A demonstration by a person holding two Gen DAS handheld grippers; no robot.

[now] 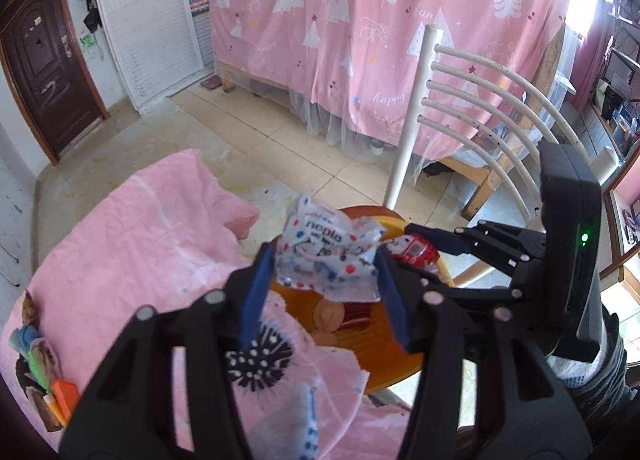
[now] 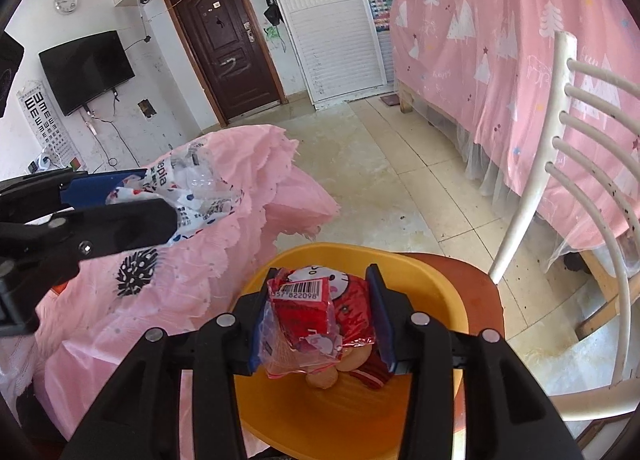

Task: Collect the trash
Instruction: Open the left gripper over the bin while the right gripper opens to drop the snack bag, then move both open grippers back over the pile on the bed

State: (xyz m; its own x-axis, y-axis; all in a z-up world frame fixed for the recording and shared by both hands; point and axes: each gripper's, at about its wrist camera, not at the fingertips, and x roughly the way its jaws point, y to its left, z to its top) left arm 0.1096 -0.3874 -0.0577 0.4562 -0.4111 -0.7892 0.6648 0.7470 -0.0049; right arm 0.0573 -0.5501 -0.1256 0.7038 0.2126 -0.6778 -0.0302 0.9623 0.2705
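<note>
- Two grips live: left gripper [image 1: 326, 280] has its jaws clamped on a crumpled white wrapper [image 1: 328, 256] with red and blue dots; right gripper [image 2: 320, 320] has its jaws clamped on a red wrapper [image 2: 320, 312] with a barcode facing up.
- Both pieces of trash hang in the air over the yellow bin [image 2: 440, 300], which sits on the orange seat of a white chair [image 2: 560, 148].
- Step in hand, as I read it: drop both into the bin. The red wrapper is already centred over the opening; the white one sits nearer the bin's left rim, partly over the pink cloth [image 1: 132, 244].
- To do it well: bring the left gripper further right over the opening before releasing. Thin film may stick to the blue pads [image 1: 256, 296], so open wide and low inside the rim.
- Inside the bin: a red striped item and tan round pieces [image 2: 320, 378]; can't identify them.
- In the way: the grippers are close together above the bin, so release one at a time. The cloth's frilled edge [image 2: 224, 268] laps against the bin rim and could catch a falling wrapper.
- Further out: chair back on the right, pink curtain [image 1: 400, 20] behind, tiled floor [image 2: 400, 180], door [image 2: 228, 40] and wall TV [image 2: 86, 68]. None interfere.
</note>
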